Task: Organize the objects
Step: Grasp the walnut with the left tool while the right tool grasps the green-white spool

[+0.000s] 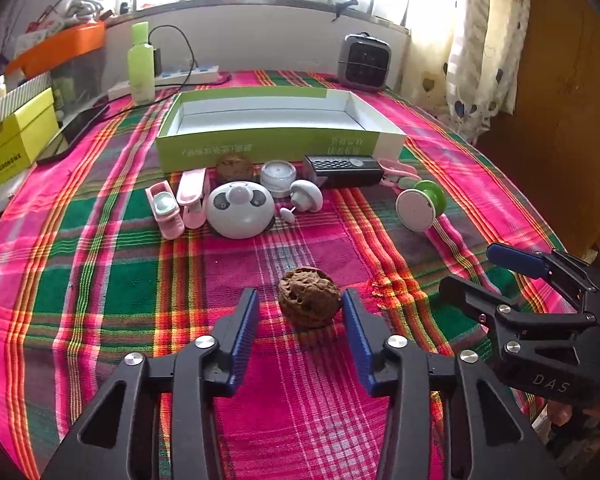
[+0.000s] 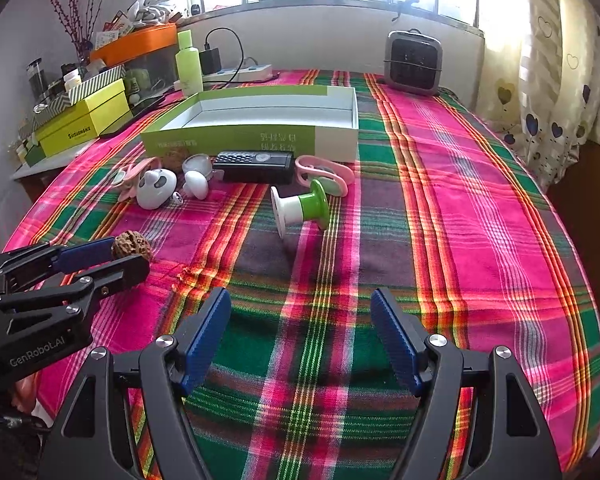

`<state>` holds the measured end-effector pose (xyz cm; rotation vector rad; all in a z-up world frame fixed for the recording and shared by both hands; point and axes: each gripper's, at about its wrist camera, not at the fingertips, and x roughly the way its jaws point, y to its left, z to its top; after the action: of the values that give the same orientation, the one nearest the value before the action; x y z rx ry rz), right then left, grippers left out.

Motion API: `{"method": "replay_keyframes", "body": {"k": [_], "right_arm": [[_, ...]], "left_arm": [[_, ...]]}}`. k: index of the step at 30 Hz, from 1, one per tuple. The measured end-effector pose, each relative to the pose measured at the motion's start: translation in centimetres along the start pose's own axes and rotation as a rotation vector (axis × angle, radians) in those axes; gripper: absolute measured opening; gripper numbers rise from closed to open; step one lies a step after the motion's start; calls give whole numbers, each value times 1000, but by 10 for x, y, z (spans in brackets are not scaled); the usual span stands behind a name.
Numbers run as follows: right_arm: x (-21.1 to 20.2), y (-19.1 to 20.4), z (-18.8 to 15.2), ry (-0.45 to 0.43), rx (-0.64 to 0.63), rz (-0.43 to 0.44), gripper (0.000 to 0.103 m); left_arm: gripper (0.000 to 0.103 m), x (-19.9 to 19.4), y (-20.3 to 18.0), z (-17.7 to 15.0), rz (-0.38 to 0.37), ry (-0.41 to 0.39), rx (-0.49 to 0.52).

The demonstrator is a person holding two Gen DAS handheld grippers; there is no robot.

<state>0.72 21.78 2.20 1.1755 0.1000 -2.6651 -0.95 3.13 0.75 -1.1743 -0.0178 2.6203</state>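
Observation:
A brown walnut [image 1: 309, 297] lies on the plaid cloth between the open fingers of my left gripper [image 1: 300, 308]; it also shows in the right wrist view [image 2: 130, 243]. My right gripper [image 2: 300, 304] is open and empty over the cloth; it also shows in the left wrist view [image 1: 480, 268]. An empty green and white box [image 1: 276, 120] stands behind a row of small objects: a panda gadget [image 1: 240, 208], pink clips [image 1: 180, 200], a second walnut [image 1: 234, 166], a small jar [image 1: 278, 176], a black remote [image 1: 342, 168] and a green and white spool [image 2: 300, 206].
A heater [image 2: 414, 62] stands at the back right. A green bottle [image 1: 141, 64], a power strip [image 1: 180, 78], yellow boxes [image 1: 12, 144] and a phone [image 1: 76, 128] sit at the left. A curtain [image 2: 548, 80] hangs to the right.

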Motion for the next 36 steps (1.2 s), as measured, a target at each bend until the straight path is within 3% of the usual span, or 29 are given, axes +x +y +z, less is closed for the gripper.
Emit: {"method": "replay_keyframes", "body": {"k": [2, 17, 30, 36], "right_arm": [[1, -1, 3, -3, 4, 7, 73], [16, -10, 34, -25, -2, 20, 64], [31, -7, 44, 11, -20, 38, 35], [32, -7, 45, 12, -20, 37, 35]], "left_arm": [[30, 1, 2, 2, 2, -1, -3], [30, 7, 15, 10, 6, -6, -21], [30, 10, 18, 13, 1, -3, -28], [30, 13, 20, 15, 1, -5, -19]]}}
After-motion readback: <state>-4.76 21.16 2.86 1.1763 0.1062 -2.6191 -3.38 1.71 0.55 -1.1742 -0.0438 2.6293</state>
